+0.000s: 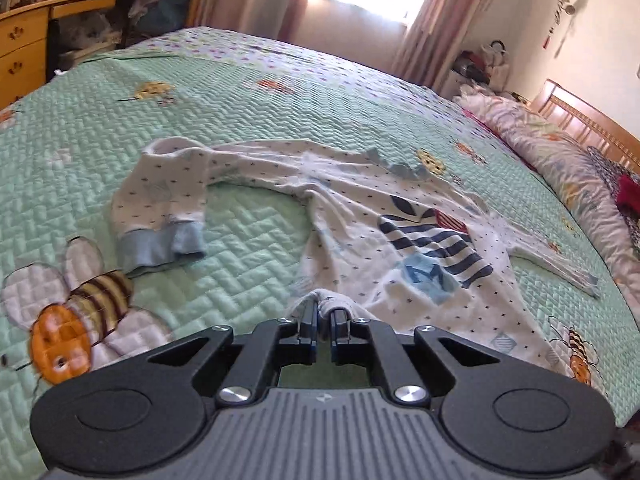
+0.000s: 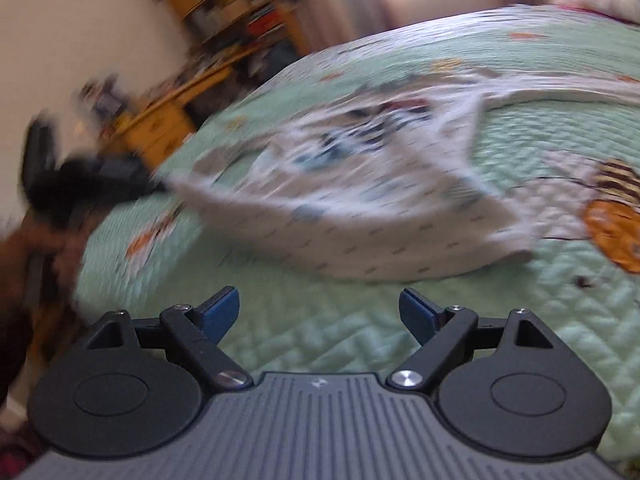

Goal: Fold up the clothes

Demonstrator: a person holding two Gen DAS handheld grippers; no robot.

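My left jaws [image 1: 324,314] pinch the shirt's [image 1: 360,208] near hem; my right jaws [image 2: 320,312] stand spread, holding nothing.
The shirt lies on the bed [image 1: 248,240], collar away from me; its free hem hangs just ahead of my right jaws.

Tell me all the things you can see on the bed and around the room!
shirt: one, white with small dots, blue cuffs and a striped picture, lying spread on the quilt, its near edge pinched up
quilt: one, pale green with bee pictures, covering the bed
bee picture: one big one, orange and striped, near left of the quilt
pillows: a heap, floral, at the right by the headboard
headboard: one, wooden, far right
dresser: one, yellow wood, far left
curtains: pink, beside the bright window
left tool: black, shut on the shirt's near edge
right tool: black with blue pads, open, above bare quilt
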